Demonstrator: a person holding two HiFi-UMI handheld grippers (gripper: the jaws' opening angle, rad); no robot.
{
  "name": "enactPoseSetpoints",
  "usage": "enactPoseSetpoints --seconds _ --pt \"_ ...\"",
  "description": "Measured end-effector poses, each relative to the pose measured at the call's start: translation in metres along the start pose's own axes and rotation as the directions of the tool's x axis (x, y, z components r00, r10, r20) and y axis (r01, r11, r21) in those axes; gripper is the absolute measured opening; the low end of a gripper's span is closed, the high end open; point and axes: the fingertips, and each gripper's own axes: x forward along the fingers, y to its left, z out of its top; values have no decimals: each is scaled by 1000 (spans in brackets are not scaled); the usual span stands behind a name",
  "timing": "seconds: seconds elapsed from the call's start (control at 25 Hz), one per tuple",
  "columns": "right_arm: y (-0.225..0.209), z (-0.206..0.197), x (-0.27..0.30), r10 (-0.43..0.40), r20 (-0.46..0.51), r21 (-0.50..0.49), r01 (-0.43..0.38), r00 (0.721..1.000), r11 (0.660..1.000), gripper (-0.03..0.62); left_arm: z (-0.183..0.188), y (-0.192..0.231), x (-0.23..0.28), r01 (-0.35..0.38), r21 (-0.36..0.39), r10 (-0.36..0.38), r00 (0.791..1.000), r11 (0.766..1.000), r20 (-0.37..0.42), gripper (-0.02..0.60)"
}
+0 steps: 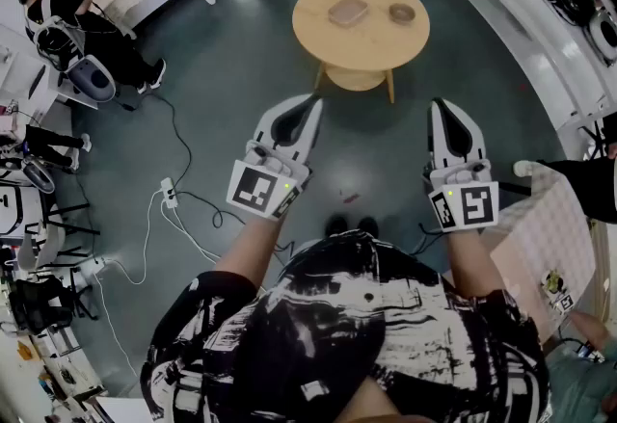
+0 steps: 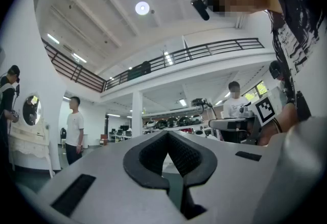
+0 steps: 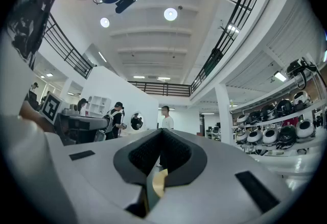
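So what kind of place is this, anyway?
Most likely a big indoor lab or testing hall. Shelves of helmets stand at one side, a railed balcony runs overhead, and cables with a power strip trail across the floor near a round wooden table.

The left claw (image 1: 310, 105) and the right claw (image 1: 440, 107) have smooth, matt, pale-grey plastic shells. Their pads (image 2: 179, 155) look like black, finely ribbed rubber. The round tabletop (image 1: 366, 50) is pale, smooth wood with a matt finish. The floor (image 1: 222, 65) is smooth, dark grey-green and faintly glossy. The person's shirt (image 1: 366, 315) is printed cloth.
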Motion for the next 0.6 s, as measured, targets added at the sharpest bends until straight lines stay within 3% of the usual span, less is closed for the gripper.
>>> enactPoseSetpoints --seconds 0.6 --pt "-5 -2 2 4 -5 3 -4 1000 1000 0 1 -2 7 9 0 -9 1000 1000 -5 -2"
